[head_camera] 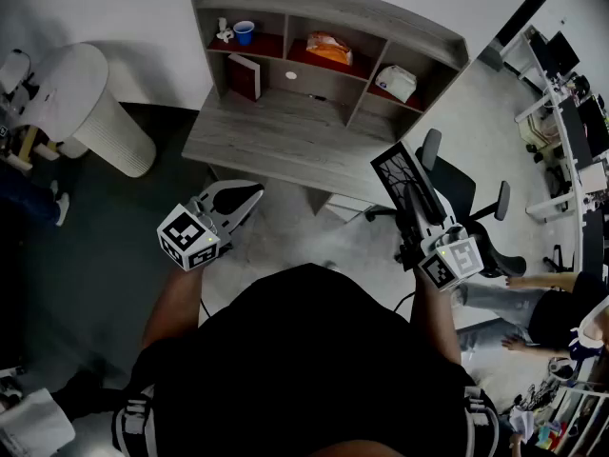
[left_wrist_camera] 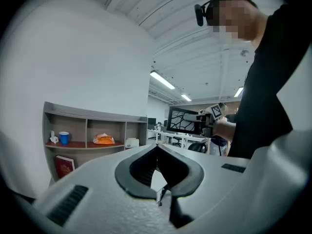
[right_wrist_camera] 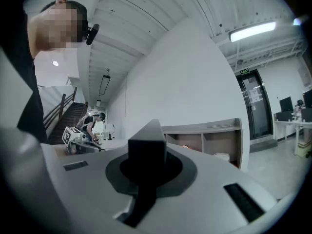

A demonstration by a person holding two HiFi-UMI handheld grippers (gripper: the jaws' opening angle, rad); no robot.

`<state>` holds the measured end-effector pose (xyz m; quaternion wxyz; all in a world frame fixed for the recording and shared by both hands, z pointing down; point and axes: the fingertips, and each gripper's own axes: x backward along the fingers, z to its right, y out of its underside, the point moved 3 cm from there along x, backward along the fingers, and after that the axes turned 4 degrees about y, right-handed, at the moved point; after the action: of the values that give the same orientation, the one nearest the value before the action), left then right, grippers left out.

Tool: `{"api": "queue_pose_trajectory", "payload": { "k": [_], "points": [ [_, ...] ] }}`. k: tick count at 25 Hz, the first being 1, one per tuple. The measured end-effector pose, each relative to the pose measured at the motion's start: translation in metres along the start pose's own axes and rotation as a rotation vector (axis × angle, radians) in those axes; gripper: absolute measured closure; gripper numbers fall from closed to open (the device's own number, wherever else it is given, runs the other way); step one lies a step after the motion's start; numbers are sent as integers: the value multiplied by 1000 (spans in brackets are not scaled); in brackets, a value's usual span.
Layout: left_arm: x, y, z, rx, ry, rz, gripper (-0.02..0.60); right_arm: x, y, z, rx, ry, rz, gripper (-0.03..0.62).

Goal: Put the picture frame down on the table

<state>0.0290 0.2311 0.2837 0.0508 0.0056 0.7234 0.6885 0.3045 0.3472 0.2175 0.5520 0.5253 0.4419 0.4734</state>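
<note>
Scene: we stand facing a grey wooden counter [head_camera: 276,141], one gripper in each hand, both pointing level.
Left gripper [head_camera: 253,194]: we hold it out to our left, in front of the counter's near edge. Its fingers are drawn together at the tips and grip nothing.
Right gripper [head_camera: 417,200]: its fingers are clamped tight on the picture frame [head_camera: 395,168], which stands edge-on between them in the right gripper view.
Picture frame: a dark frame with a pale branching pattern. It is up in the air off the counter's front right corner, not touching the counter.
Shelf unit [head_camera: 324,12]: it stands along the back of the counter. Its compartments hold a blue cup [head_camera: 244,32], a red book [head_camera: 245,76], an orange packet [head_camera: 329,48] and a white box [head_camera: 396,82].
Office chair [head_camera: 459,187]: black, on the floor just beyond the right gripper.
</note>
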Motion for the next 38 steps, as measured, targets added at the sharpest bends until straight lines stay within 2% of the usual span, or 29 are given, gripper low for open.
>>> {"api": "queue_pose_trajectory", "payload": {
  "k": [7, 12, 19, 26, 32, 38],
  "points": [
    [0, -6, 9, -5, -39, 0, 565, 4, -5, 10, -24, -12, 21, 576],
    [-1, -22, 16, -18, -78, 53, 565, 0, -8, 23, -17, -48, 29, 577],
    [-31, -27, 27, -20, -110, 26, 565, -3, -15, 44, 50, -118, 47, 577],
    [-53, -25, 38, -27, -149, -6, 565, -12, -12, 68, 15, -186, 44, 577],
    [-81, -21, 44, -23, -165, -55, 565, -17, -4, 96, -13, -209, 38, 577],
    [-107, -22, 47, -23, -195, -65, 565, -18, 4, 121, -35, -237, 28, 576]
  ]
}}
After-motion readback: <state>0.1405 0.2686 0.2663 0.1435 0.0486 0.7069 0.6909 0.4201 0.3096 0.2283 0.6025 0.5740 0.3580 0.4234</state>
